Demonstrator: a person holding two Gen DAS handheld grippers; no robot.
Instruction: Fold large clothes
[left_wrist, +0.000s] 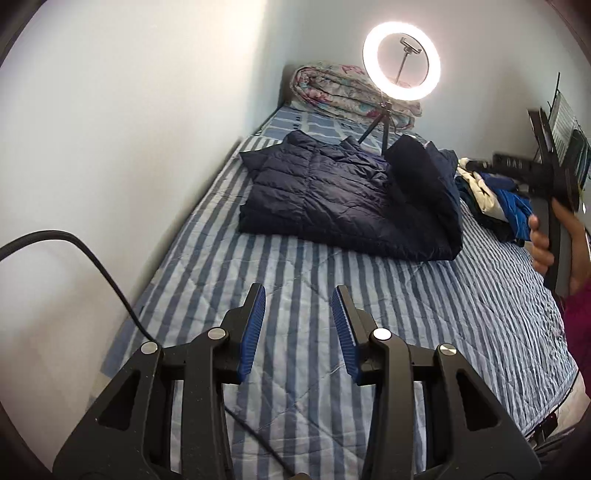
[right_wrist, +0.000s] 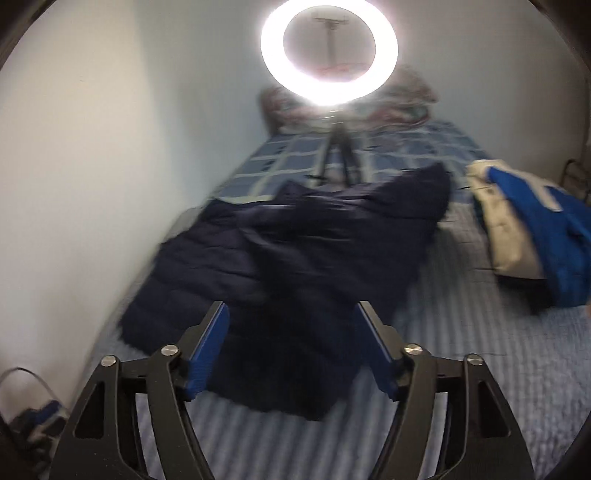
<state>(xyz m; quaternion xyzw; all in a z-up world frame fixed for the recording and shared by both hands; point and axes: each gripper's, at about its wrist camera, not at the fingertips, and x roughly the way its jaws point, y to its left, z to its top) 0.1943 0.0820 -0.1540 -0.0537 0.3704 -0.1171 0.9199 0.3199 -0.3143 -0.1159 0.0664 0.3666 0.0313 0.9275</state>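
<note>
Narrow room, bed (left_wrist: 369, 295) with a striped cover against a pale wall; navy quilted jacket (left_wrist: 332, 199) lies mid-bed, partly folded, with both claws clear of it.

The jacket's right portion stands doubled over the body in the left wrist view, so the fold appears under way but unfinished. The left gripper (left_wrist: 298, 325) hovers over bare cover short of the jacket, jaws partly spread and empty. The right gripper (right_wrist: 291, 343) hangs above the jacket's near hem, jaws spread wide, nothing between them; judged ready for a fresh hold. A ring light (left_wrist: 401, 61) on a tripod stands beyond the jacket, presumably for lighting. Only the left wrist view shows the person's hand (left_wrist: 546, 243) on the right tool's handle, and a black cable (left_wrist: 99, 266). The right wrist view, blurred, shows the blue-and-cream pile of clothes (right_wrist: 535, 229) more fully.
</note>
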